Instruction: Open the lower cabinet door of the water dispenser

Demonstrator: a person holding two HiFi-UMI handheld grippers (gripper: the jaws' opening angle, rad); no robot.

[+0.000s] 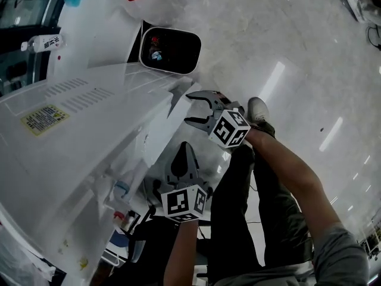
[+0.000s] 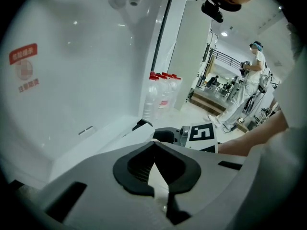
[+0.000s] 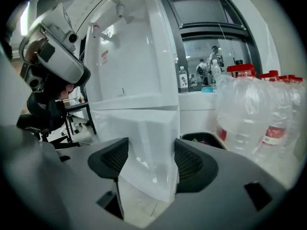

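The right gripper point(image 1: 193, 108) had its fingers apart around the edge of the lower cabinet door point(image 3: 144, 128), so it needed to squeeze tight, then pull slowly, while the left gripper point(image 1: 186, 152) had its fingers closed on nothing.

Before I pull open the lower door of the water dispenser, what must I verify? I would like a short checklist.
1. Door edge stands between the right claw's jaws: ok.
2. Jaws pressed firmly on it: cannot tell.
3. Left claw shut, holding nothing: ok.
4. Bottles beside the dispenser clear of the door's swing: cannot tell.
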